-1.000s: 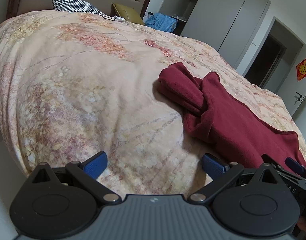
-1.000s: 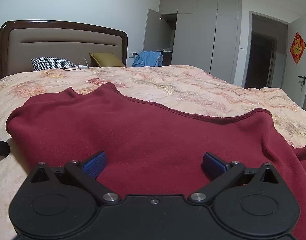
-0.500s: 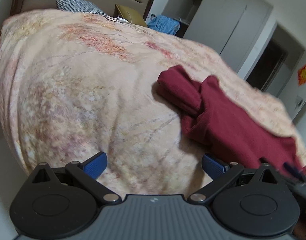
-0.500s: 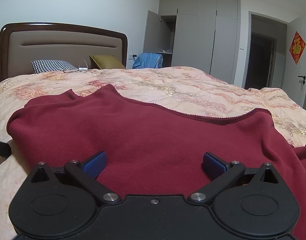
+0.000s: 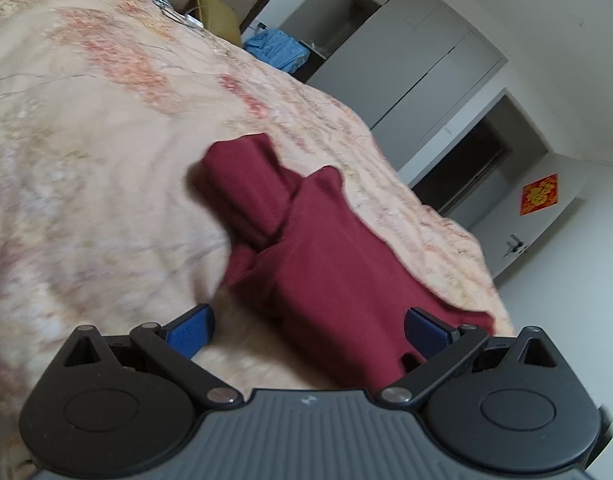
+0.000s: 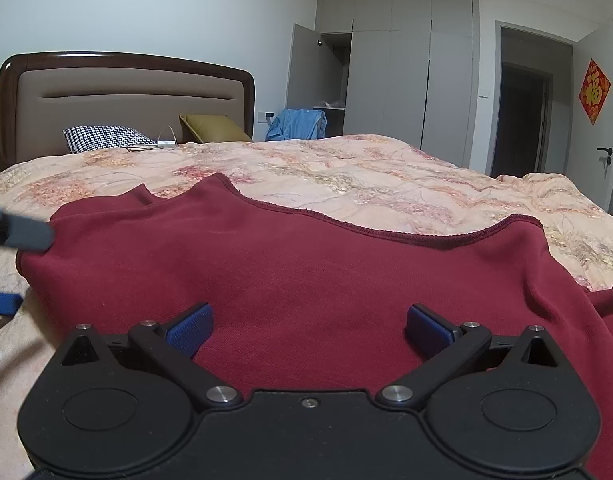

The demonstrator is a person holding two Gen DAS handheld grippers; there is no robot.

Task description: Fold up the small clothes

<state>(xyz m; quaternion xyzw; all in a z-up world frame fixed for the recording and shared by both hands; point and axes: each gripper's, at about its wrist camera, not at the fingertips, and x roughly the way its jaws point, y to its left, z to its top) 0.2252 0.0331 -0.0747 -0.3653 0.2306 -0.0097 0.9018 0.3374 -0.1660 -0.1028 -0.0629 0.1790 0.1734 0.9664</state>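
Note:
A dark red knit garment (image 5: 322, 256) lies spread on the bed, one sleeve folded in at its far left end. In the right wrist view the garment (image 6: 306, 276) fills the middle, its ribbed edge toward the headboard. My left gripper (image 5: 308, 330) is open and empty, low over the garment's left part, its right pad above the cloth. My right gripper (image 6: 308, 328) is open and empty, just above the garment's near part. The left gripper's fingers (image 6: 22, 234) show at the left edge of the right wrist view.
The bed has a peach floral quilt (image 6: 386, 176). A houndstooth pillow (image 6: 102, 138), a mustard cushion (image 6: 214, 128) and glasses (image 6: 154, 144) lie near the headboard (image 6: 126, 88). Blue clothes (image 6: 298, 124) hang by the open wardrobe (image 6: 386, 80). A dark doorway (image 6: 522, 116) is at the right.
My left gripper has swung right and tilted, coming over the garment's left part; its fingers now enter the right wrist view. My right gripper has hardly moved.

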